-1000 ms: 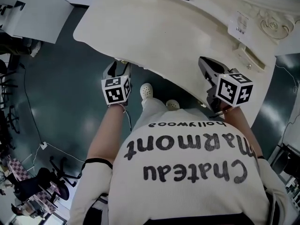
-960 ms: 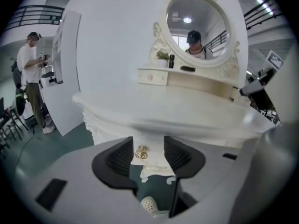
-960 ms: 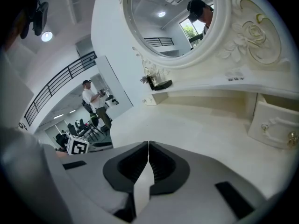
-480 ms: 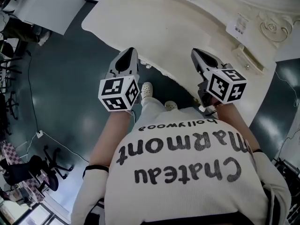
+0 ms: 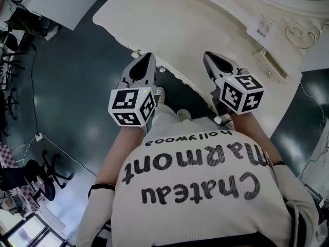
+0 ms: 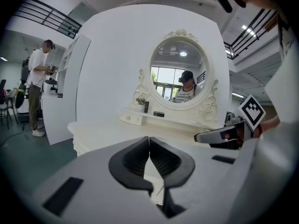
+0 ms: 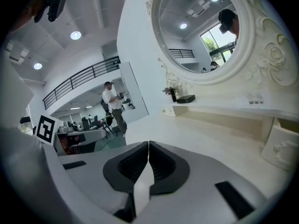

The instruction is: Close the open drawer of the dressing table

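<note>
Plainly, the left gripper (image 6: 149, 143) has just been closing, and its jaws now meet with nothing between them. The right gripper (image 7: 148, 147) is likewise pressed together and empty. The two hang side by side, apart from each other, over the front edge of the dressing table (image 5: 205, 24), pointing toward its mirror (image 6: 180, 71). The drawer cannot be picked out. In the head view the table's front lies under the overhanging top, and in the gripper views the grippers' own bodies block it.

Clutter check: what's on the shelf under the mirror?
On the shelf: a black box, a dark bottle, a plant sprig, a paper tag. Its small drawer is shut, contents hidden.
</note>
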Demonstrator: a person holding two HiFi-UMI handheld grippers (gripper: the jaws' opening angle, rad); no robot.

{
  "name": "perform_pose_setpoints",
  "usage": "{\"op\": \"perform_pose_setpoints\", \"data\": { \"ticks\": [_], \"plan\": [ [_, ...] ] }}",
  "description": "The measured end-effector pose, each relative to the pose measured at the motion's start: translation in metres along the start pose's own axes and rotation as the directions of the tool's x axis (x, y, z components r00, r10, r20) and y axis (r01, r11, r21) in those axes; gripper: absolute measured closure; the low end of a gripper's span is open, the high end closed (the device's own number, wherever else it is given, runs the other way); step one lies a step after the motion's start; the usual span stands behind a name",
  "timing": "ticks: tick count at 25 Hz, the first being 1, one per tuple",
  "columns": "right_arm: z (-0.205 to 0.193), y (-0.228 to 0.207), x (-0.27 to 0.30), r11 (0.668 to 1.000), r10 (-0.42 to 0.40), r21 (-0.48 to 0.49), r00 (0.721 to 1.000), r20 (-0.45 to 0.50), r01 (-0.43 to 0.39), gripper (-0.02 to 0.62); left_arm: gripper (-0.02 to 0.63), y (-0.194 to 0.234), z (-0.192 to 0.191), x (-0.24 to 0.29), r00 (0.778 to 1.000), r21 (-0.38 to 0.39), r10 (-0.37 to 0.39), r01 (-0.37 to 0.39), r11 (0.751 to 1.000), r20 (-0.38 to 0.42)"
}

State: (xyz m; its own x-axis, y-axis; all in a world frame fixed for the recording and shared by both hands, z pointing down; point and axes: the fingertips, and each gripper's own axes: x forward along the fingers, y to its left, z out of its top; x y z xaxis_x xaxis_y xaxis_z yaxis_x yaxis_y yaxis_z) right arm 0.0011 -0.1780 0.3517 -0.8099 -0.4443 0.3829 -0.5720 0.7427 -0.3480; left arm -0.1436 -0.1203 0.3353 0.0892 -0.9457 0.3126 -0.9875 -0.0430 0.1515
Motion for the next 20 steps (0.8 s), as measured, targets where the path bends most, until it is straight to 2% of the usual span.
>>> {"op": "perform_pose_setpoints", "data": {
  "ticks": [8,20],
  "plan": [
    [-0.012,-0.001,0.003,1.0,0.026,0.005,1.0,-0.014,-0.026,0.568,0.595,0.003,-0.009,-0.008,1.0,-0.01,0.03,-0.03,1.0,-0.009],
    [-0.016,-0.003,0.001,1.0,0.018,0.002,1.0,-0.022,-0.018,0.568,0.595,0.014,-0.013,-0.012,0.999,-0.009,0.051,-0.051,0.999,-0.015]
  ]
}}
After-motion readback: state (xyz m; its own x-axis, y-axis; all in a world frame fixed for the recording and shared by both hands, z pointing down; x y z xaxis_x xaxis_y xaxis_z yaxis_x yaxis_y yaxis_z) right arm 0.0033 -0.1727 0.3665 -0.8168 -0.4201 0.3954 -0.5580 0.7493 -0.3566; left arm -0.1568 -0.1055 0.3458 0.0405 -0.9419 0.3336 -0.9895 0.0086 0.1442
